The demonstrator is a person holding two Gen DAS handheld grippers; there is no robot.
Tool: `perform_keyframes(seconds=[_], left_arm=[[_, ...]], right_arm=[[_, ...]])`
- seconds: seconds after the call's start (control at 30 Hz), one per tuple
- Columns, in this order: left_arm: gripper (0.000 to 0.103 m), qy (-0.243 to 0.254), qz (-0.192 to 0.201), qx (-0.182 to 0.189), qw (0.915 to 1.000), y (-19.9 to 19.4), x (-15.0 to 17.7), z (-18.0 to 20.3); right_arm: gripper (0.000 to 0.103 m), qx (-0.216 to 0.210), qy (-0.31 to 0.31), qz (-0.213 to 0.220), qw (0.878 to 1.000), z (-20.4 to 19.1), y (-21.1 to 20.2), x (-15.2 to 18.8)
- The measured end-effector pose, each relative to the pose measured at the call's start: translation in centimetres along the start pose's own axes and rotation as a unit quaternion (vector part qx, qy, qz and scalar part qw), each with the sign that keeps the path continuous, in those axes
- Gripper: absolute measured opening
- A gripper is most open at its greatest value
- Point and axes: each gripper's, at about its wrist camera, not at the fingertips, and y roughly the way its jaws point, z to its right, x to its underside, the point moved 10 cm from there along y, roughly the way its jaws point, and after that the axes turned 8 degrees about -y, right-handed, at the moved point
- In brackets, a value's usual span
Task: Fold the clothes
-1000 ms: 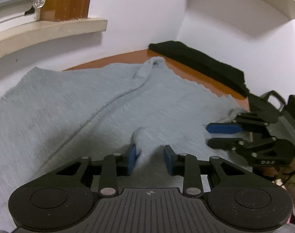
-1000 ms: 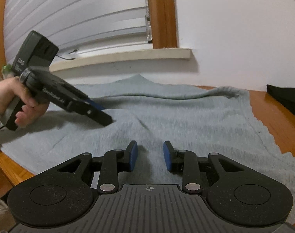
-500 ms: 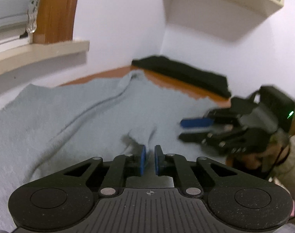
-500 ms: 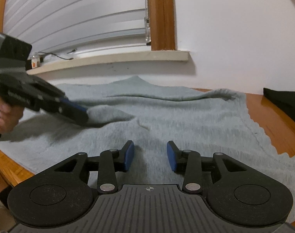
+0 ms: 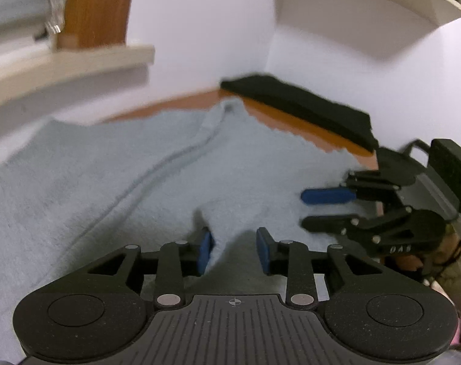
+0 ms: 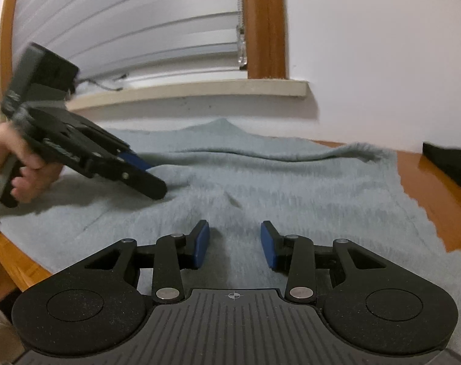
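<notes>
Sweater (image 5: 115, 182), pale grey knit, lies spread nearly flat across the wooden table (image 6: 437, 188), one ridge running toward the far corner; no fold looks made, so most of the job remains; left gripper (image 5: 234, 251), jaws just reopened and partly apart, has a raised pinch of cloth between its pads, apparently unpressed; right gripper (image 6: 234, 245) hovers partly open, empty, over the near hem; black cloth (image 5: 300, 106) sits by the wall.
</notes>
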Motion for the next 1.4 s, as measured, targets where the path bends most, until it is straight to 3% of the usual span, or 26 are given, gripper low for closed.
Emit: perform_keyframes(seconds=[0.2, 0.27, 0.3, 0.47, 0.63, 0.7, 0.87, 0.97, 1.07, 1.2, 1.4], left_arm=[[0.031, -0.028, 0.004, 0.045, 0.9986, 0.7, -1.0, 0.1], [0.011, -0.036, 0.018, 0.055, 0.9977, 0.6, -1.4, 0.2], [0.003, -0.040, 0.033, 0.051, 0.9974, 0.3, -1.6, 0.0], [0.003, -0.093, 0.081, 0.025, 0.9921, -0.8, -2.5, -2.4], [0.005, -0.069, 0.060, -0.028, 0.9954, 0.7, -2.0, -3.0], [0.010, -0.058, 0.055, -0.051, 0.9955, 0.9, -1.8, -3.1], [0.042, -0.051, 0.064, -0.098, 0.9918, -1.0, -1.4, -4.7], [0.051, -0.047, 0.077, -0.135, 0.9868, -3.2, -1.0, -5.8], [0.068, -0.047, 0.099, -0.172, 0.9791, -6.3, -0.5, -7.2], [0.079, -0.053, 0.129, -0.210, 0.9677, -10.5, -0.3, -9.0], [0.082, -0.095, 0.136, -0.238, 0.9571, -13.4, 1.1, -13.0]], right_arm=[[0.038, 0.000, -0.004, 0.007, 1.000, -0.2, -0.2, 0.2], [0.038, -0.001, -0.003, 0.009, 1.000, -0.2, -0.3, 0.2], [0.038, 0.000, -0.005, 0.010, 1.000, -0.2, -0.4, 0.3], [0.038, 0.009, -0.008, 0.012, 1.000, -0.2, -0.7, 0.3], [0.038, 0.053, 0.004, 0.015, 0.998, 1.8, -2.4, 1.0], [0.038, 0.069, 0.014, 0.017, 0.997, 2.9, -3.4, 1.7], [0.039, 0.097, 0.034, 0.029, 0.994, 5.5, -6.2, 3.3], [0.039, 0.098, 0.027, 0.029, 0.994, 5.7, -6.8, 3.8], [0.039, 0.097, 0.046, 0.033, 0.994, 6.1, -7.1, 3.1], [0.042, 0.088, 0.071, 0.061, 0.992, 6.8, -7.3, -0.4], [0.055, 0.055, 0.028, 0.096, 0.993, 4.4, -2.3, -9.7]])
